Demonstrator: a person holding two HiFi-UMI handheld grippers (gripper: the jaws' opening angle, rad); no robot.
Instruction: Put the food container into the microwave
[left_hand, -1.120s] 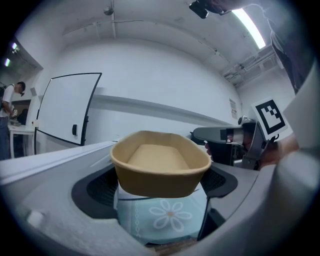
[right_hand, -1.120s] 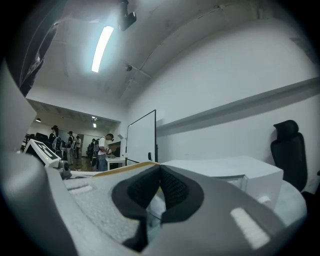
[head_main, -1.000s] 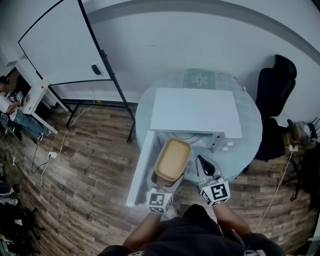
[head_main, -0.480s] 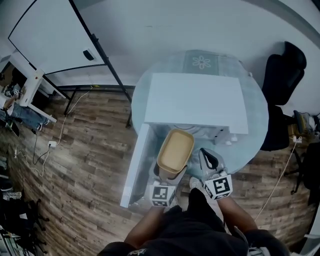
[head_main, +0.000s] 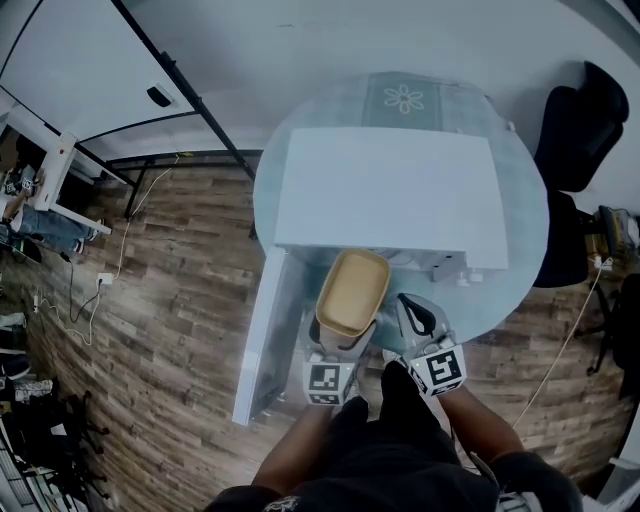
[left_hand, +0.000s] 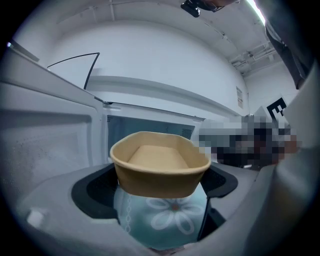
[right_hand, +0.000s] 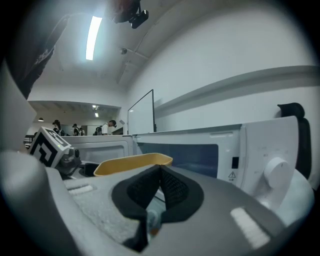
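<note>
While the food container (head_main: 352, 292) hangs clear of the counter (head_main: 522, 250), it sits between the fingers (left_hand: 95, 192) of the left gripper (head_main: 338, 338), which stand wide apart and press its near end from either side. Its far end points into the open mouth of the microwave (head_main: 385, 190), whose door (head_main: 262, 335) is swung out beyond the left finger. Just beside the container, the right gripper (head_main: 414, 312) has its fingers (right_hand: 172, 187) closed together on nothing.

Judgement: the container appears empty, light and thin-walled, so its sides may bow under pressure. Hold is best taken just under the rim at the near corners, where the wall should be stiffest.
</note>
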